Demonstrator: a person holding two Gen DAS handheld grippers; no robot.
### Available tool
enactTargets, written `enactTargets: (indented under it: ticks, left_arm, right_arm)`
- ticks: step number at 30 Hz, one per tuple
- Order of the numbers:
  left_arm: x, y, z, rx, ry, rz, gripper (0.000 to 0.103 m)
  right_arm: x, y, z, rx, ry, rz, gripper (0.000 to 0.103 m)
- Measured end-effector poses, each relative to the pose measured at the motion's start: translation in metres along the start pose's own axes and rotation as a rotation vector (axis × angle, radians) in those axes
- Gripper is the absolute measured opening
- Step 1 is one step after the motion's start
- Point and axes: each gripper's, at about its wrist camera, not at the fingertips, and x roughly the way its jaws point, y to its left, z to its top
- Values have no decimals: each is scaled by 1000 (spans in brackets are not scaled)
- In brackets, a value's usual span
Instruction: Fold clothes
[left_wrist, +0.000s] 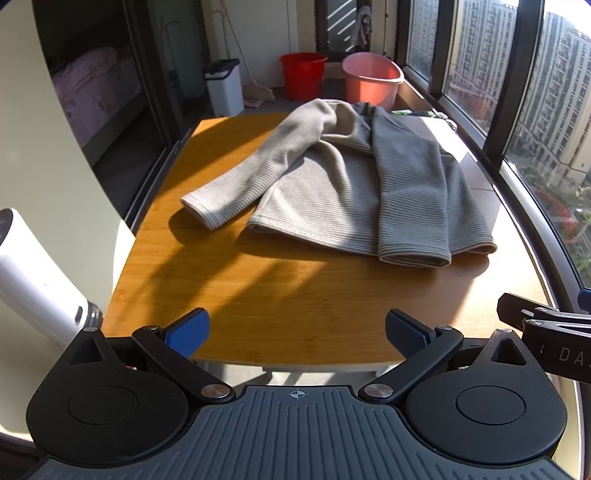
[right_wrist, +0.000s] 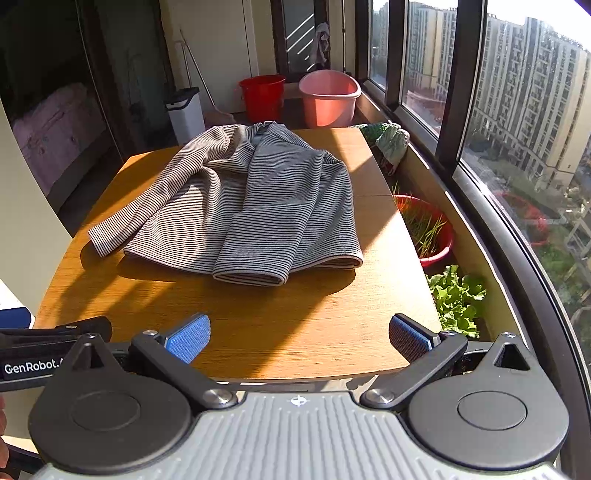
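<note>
Grey striped knit sweater (left_wrist: 354, 188) mid wooden table (left_wrist: 258, 295): soft, light, limp. Grab loose left sleeve cuff (left_wrist: 201, 210). Left gripper (left_wrist: 297, 328), right gripper (right_wrist: 299, 332) both spread, empty.

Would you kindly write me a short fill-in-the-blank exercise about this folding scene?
1. The striped top lies on a ____ table.
2. One sleeve is folded over the body; the other sleeve lies ____.
3. Both the left gripper and right gripper have their jaws ____.

Missing words: wooden; unfolded; open
</note>
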Motion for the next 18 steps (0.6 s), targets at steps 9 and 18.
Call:
enactTargets:
  ticks: [9,18]
  left_arm:
    - [3,6,2,-23,0,-13,103]
    - [9,9,5,-32,6,-25,103]
  right_arm:
    - [3,3,2,-3,-6,-4,103]
    - [9,8,3,-7,-4,-14,103]
